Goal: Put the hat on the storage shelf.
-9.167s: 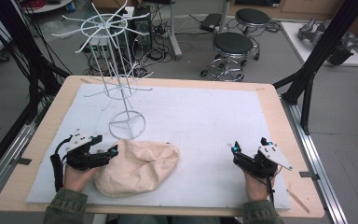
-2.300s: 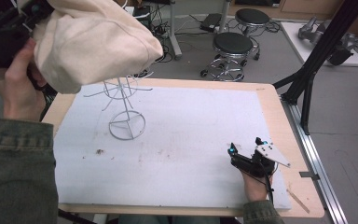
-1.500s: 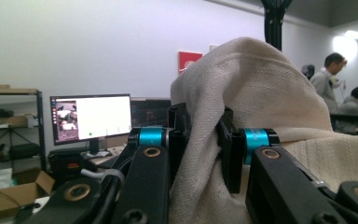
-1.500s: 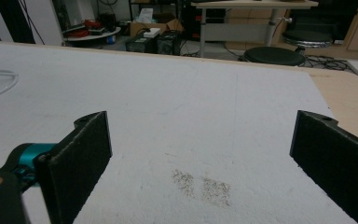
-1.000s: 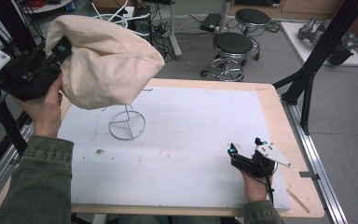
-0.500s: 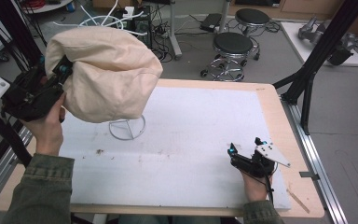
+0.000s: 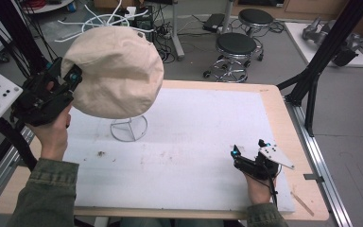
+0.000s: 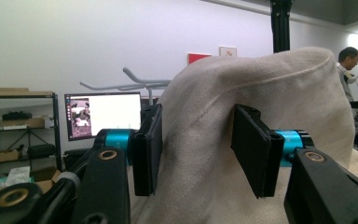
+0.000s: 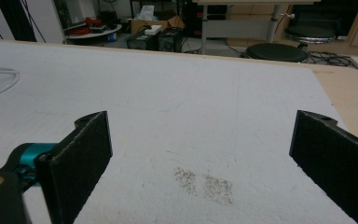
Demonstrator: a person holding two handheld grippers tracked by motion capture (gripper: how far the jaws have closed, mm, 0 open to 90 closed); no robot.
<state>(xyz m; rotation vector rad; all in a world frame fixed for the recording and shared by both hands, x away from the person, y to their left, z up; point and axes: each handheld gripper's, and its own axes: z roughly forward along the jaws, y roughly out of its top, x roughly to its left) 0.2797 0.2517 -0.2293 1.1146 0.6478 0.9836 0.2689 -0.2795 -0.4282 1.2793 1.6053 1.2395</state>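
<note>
The left tool (image 7: 68, 78) has just been opening around the beige hat (image 7: 116, 71), now draped on the wire rack (image 7: 128, 127); the right tool (image 7: 248, 150) rests wide open.

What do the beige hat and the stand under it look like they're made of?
Beige hat: looks like matte cotton canvas, with visible weave, a stitched seam and soft folds, clearest in the left gripper view. Stand: apparently thin metal wire with a white coating; slim rods and a ring base, slightly glossy.

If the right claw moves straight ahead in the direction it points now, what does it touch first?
Probably nothing soon: the right claw lies low, open, with bare white mat ahead, as far as visible.
</note>
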